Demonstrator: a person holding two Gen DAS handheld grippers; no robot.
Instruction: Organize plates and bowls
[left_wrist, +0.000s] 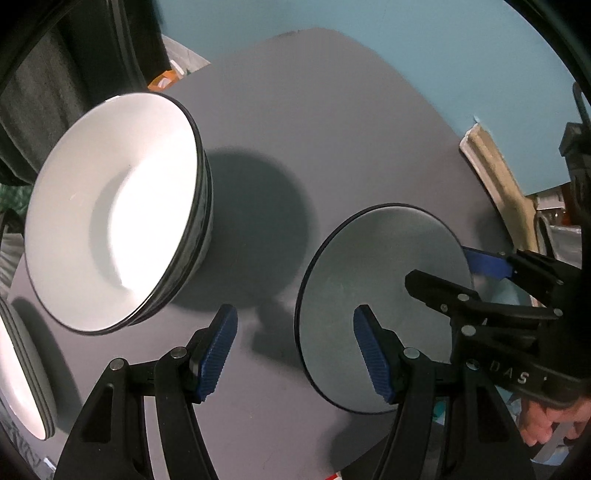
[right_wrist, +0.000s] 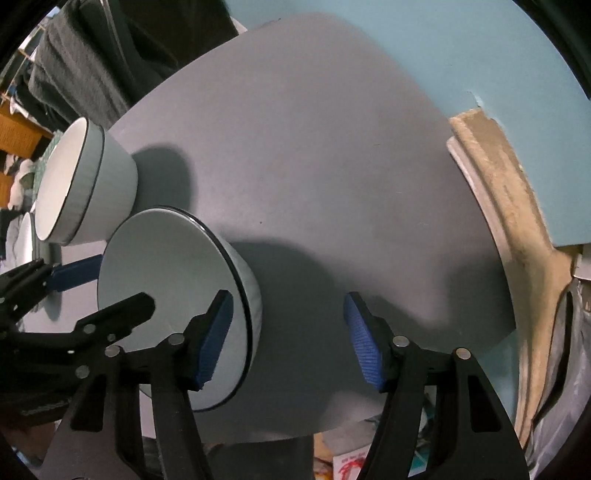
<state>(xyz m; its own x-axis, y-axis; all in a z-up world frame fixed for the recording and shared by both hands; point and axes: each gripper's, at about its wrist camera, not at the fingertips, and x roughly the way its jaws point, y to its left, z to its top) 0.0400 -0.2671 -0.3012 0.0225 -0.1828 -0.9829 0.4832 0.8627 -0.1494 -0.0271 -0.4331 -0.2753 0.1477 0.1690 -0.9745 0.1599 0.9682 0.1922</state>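
Note:
A stack of white bowls with dark rims (left_wrist: 114, 210) stands on the grey table (left_wrist: 332, 129) at the left; it also shows in the right wrist view (right_wrist: 85, 184). A single white bowl (left_wrist: 380, 295) stands near the table's front edge, also in the right wrist view (right_wrist: 173, 295). A stack of plates (left_wrist: 18, 373) shows at the far left edge. My left gripper (left_wrist: 295, 354) is open and empty, just left of the single bowl. My right gripper (right_wrist: 284, 339) is open and empty, with the bowl's right rim by its left finger.
A teal wall (left_wrist: 406, 37) lies beyond the table. A beige strip (right_wrist: 498, 177) runs along the table's right edge. Dark clothing (right_wrist: 92, 55) hangs at the back left. Clutter lies on the floor below the table's front edge (right_wrist: 351, 461).

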